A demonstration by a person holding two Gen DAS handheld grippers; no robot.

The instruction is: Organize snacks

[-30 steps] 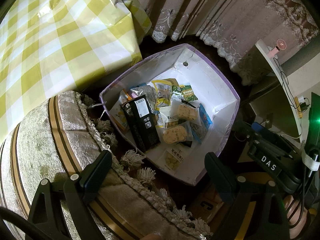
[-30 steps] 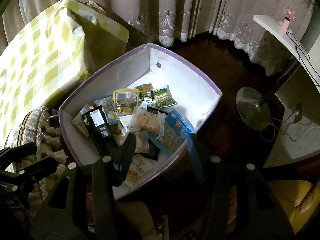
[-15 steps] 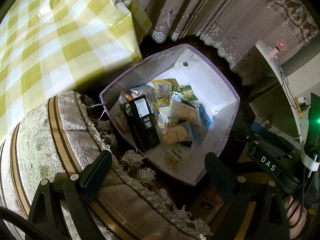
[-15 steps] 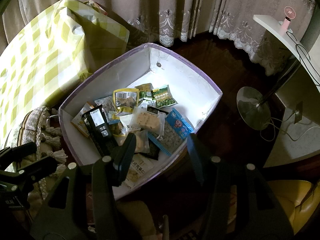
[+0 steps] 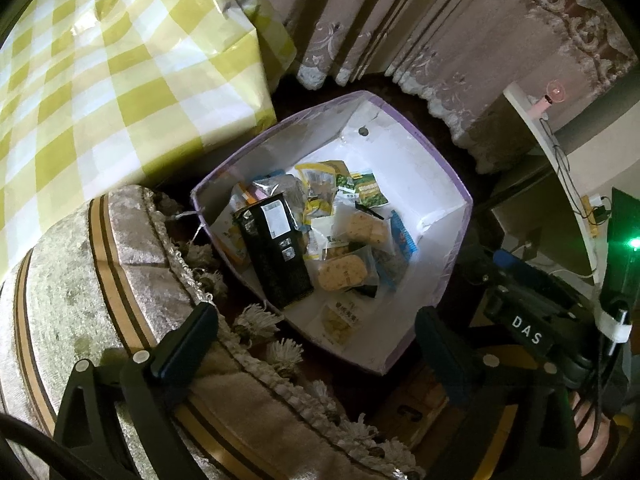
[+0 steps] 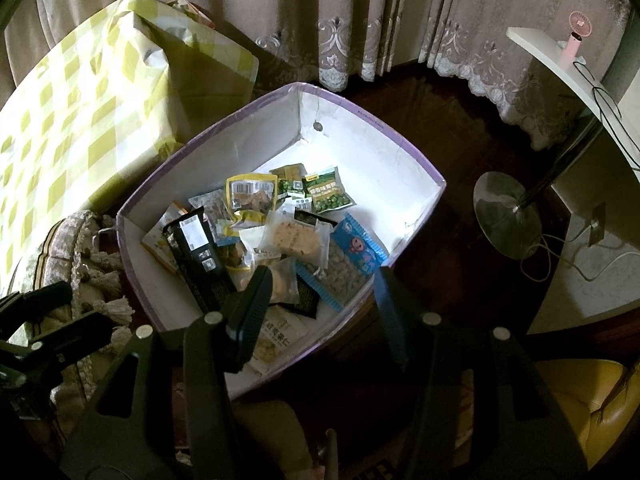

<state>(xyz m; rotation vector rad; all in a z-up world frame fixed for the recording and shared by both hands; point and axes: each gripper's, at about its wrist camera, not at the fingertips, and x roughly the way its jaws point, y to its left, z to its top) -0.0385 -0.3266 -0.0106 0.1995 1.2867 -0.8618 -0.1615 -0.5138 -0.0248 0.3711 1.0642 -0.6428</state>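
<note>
A white box with a purple rim [image 5: 424, 136] [image 6: 224, 128] stands on the dark floor and holds several snack packets. Among them are a long black packet [image 5: 276, 252] [image 6: 200, 256], a green pea packet [image 5: 370, 192] [image 6: 328, 194], a yellow pouch [image 6: 252, 196], a blue packet [image 6: 352, 256] and wrapped crackers [image 5: 342, 274]. My left gripper [image 5: 314, 320] hovers above the box's near corner. Its jaws are opening and nothing is between them. My right gripper [image 6: 320, 276] hangs over the box's near edge, open and holding nothing.
A table under a yellow checked cloth [image 5: 100, 80] stands left of the box. A fringed velvet cushion [image 5: 80, 260] lies under my left gripper. Curtains [image 6: 360, 20] hang behind. A lamp base [image 6: 506, 216], cables and a white shelf [image 6: 560, 60] are to the right.
The left gripper's fingers stand slightly wider apart than before. Both hands and the packets in the box have stayed where they were.
</note>
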